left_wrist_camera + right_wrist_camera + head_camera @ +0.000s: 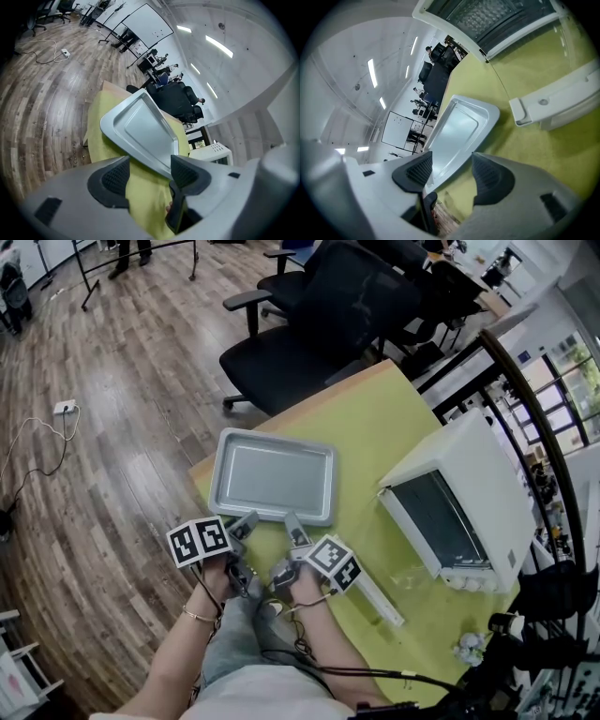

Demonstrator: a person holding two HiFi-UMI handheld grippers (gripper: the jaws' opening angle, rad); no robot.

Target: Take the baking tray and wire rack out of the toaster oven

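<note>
1. Head view: the baking tray (272, 474) lies flat on the yellow table (375, 418), outside and to the left of the toaster oven (487, 474). Its long axis runs across the picture. The left gripper (246, 521) and right gripper (295, 526) sit side by side just short of its near long edge. The oven's door (412, 568) hangs open beside the right gripper, so that hand looks the nearer one for the wire rack
2. Left gripper view: the left gripper (150, 171) has its jaws spread wide. The tray (140, 126) rim is just ahead between them, with neither pad pressing on it. The oven (213, 151) stands well off to the right
3. Right gripper view: the right gripper (452, 171) is likewise wide apart and holds nothing, the tray (457, 129) straight ahead. What I take for the wire rack (487, 14) sits inside the oven, up and to the right, past the door handle (562, 98)
</note>
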